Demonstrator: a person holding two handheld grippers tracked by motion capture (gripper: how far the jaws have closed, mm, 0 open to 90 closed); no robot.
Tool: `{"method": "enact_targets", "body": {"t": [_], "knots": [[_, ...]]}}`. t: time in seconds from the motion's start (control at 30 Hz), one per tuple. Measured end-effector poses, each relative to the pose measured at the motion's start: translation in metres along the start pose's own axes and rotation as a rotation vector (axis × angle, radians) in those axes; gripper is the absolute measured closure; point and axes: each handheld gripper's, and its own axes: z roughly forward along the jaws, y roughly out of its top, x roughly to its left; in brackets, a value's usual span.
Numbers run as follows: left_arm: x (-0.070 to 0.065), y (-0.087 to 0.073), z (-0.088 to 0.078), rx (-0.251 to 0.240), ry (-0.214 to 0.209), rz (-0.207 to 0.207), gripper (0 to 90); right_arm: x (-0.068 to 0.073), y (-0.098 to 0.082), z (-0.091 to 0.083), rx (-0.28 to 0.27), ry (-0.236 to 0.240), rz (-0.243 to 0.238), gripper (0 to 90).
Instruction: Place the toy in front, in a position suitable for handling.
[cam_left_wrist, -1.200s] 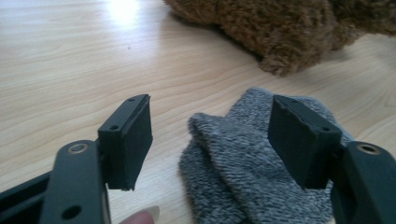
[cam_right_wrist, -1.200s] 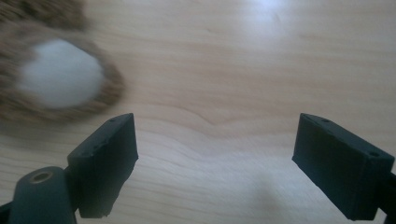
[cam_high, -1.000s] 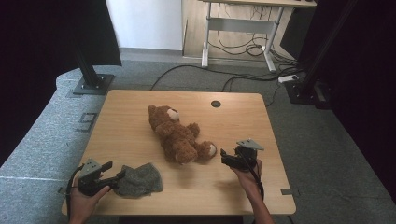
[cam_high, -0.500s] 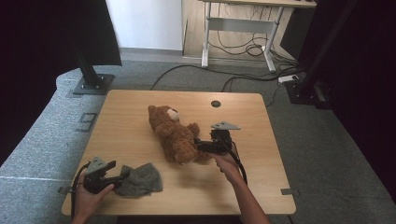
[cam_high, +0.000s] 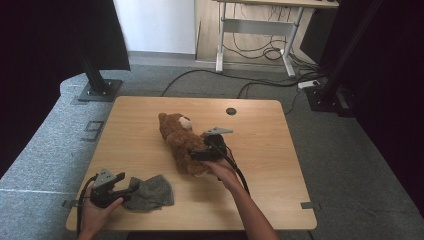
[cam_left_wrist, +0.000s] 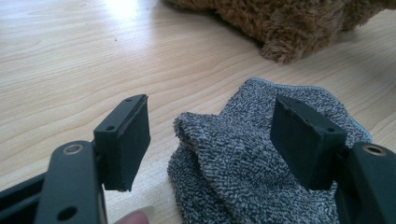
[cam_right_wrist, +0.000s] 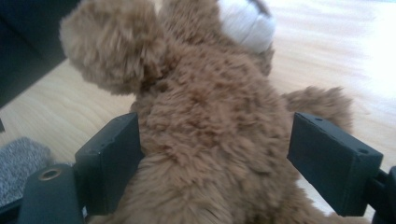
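currently: right gripper (cam_right_wrist: 212, 158) jaws spread astride teddy bear (cam_high: 181, 141), unclamped; plush may slip. left gripper (cam_left_wrist: 219, 140) jaws parted over grey cloth (cam_high: 150, 192), seven o'clock; may bunch.

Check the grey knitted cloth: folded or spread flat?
Folded: the grey knitted cloth lies bunched, one layer doubled over another, on the wooden table.

A brown teddy bear (cam_high: 179, 142) lies mid-table (cam_high: 260, 150); the right gripper (cam_high: 196, 154) (grey plate on top) meets its body; near the front-left corner the left gripper (cam_high: 126, 189) touches a crumpled grey cloth (cam_high: 152, 193).
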Motion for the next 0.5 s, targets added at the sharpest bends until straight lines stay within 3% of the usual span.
{"method": "enact_targets", "body": {"t": [0.13,0.23,0.37,0.47,0.5], "knots": [[0.000,0.000,0.001,0.003,-0.003,0.007,28.8,0.002,-0.008,0.023,0.090,-0.034,-0.007,12.4],[0.000,0.000,0.002,0.009,-0.010,0.012,29.3,0.002,-0.011,0.029,0.099,-0.034,-0.001,11.8],[-0.002,-0.001,0.004,0.019,-0.017,0.024,29.4,0.005,-0.015,0.032,0.109,-0.068,-0.033,13.7],[-0.002,-0.001,0.004,0.022,-0.017,0.029,29.4,0.001,-0.021,0.029,0.096,-0.060,-0.026,26.0],[-0.002,-0.002,0.003,0.023,-0.016,0.029,29.4,0.001,-0.021,0.029,0.096,-0.060,-0.026,26.0]]}}
